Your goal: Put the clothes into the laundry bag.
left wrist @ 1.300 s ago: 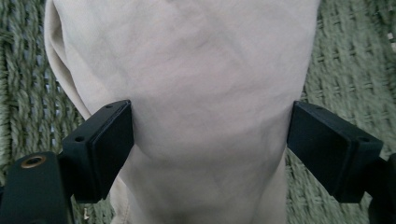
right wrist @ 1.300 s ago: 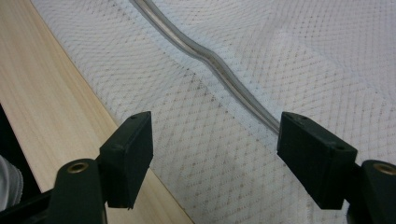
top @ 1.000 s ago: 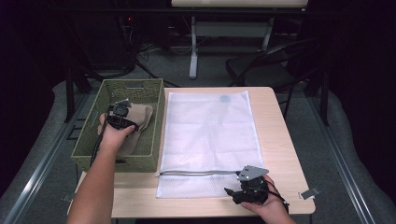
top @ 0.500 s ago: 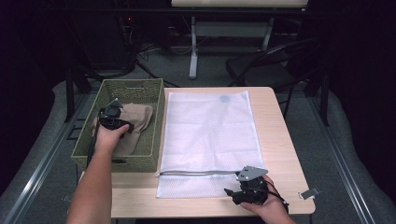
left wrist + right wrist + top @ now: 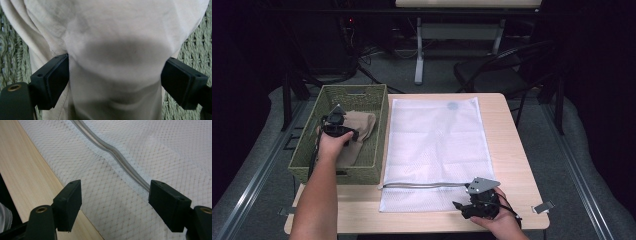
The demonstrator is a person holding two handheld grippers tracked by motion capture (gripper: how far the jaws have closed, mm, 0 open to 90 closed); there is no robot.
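High view. Woven green basket [image 5: 362, 95] at table's left; beige cloth [image 5: 362, 127] lies inside it, crumpled, long axis running from the basket's near end toward its far end, slightly aslant toward the right wall. Left gripper [image 5: 335, 131] sits down on the cloth's left part. White mesh laundry bag [image 5: 437, 145] flat on the wooden table [image 5: 507, 120], long axis away from the person, zipper [image 5: 422, 185] across its near end. Right gripper [image 5: 469, 206] rests at the bag's near right corner, pointing left along the near edge.

Left gripper view. Jaws spread wide, one on each side of a bulging fold of cloth [image 5: 112, 50]; the left pad touches the fabric, the right stands just beside it. Not clamped. Basket weave [image 5: 197, 45] at both margins.

Right gripper view. Jaws released, apart above the mesh [image 5: 175, 150]; zipper [image 5: 117, 155] runs diagonally between them. Nothing gripped. Bare table edge [image 5: 27, 172] at left.

Step judged: taking up the cloth for bagging. Next move calls for closing the left jaws on the fold and lifting clear of the basket wall, while the right takes hold at the zipper end.
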